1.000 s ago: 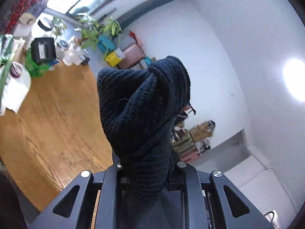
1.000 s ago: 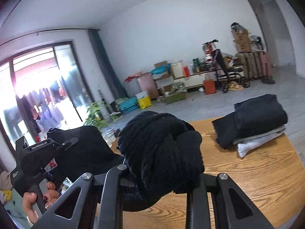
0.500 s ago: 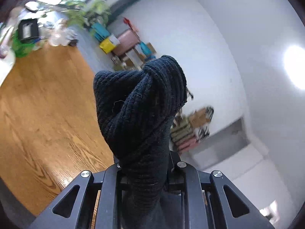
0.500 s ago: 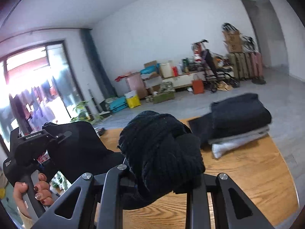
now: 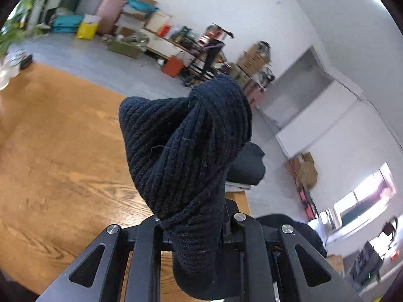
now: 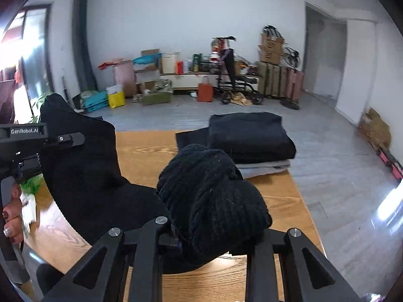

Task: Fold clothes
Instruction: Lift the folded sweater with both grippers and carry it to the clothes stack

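A black ribbed knit garment (image 5: 186, 146) is bunched up between the fingers of my left gripper (image 5: 196, 226), which is shut on it. Another bunch of the same garment (image 6: 211, 201) sits in my right gripper (image 6: 204, 236), also shut on it. In the right wrist view the cloth (image 6: 83, 166) stretches leftwards and up to the left gripper's body (image 6: 27, 138), held by a person's hand (image 6: 12, 214). The garment hangs above the wooden table (image 6: 146, 148). Both sets of fingertips are hidden by the knit.
A stack of folded clothes (image 6: 252, 138), dark on top and a light grey piece (image 6: 264, 170) below, lies at the table's far right edge. Beyond the table are a grey floor, boxes and bags along the wall (image 6: 156, 80). A plant (image 5: 10, 32) stands far left.
The left gripper has swung round from the window and plant side to face the room's far wall and the folded stack. The right gripper moved slightly nearer the stack. Both keep their grip.
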The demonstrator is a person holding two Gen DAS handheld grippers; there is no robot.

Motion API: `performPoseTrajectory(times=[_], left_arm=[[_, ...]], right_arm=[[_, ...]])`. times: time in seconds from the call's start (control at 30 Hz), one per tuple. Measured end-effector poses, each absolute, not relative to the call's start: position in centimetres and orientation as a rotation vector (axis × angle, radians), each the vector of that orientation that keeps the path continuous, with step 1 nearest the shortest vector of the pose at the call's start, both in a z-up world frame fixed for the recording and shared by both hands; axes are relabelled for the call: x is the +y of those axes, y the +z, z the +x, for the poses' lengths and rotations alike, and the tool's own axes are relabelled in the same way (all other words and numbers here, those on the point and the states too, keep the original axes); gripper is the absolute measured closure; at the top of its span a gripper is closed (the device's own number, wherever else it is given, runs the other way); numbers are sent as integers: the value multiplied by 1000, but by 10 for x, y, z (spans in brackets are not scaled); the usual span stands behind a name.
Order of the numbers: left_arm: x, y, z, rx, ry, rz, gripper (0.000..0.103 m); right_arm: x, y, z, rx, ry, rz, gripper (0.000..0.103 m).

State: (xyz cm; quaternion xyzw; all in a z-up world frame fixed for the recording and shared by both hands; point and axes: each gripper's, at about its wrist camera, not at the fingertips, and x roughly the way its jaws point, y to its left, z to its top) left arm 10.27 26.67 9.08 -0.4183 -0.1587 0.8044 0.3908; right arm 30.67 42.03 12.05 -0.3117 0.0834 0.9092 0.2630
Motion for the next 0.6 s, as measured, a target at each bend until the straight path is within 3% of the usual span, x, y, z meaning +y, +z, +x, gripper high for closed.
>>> performPoseTrajectory(times=[0.2,0.5,0.6], left_arm=[[276,100,103,-294,2107,-1002,84],[349,115,117,38,2205,-1024,84],[379,116,123,134,2189,-1036,84]], right_arm=[[451,121,292,338,2457,-809,78],[476,109,253,-10,2481,-985,78],[493,108,254,-40,2496,-1003,78]])
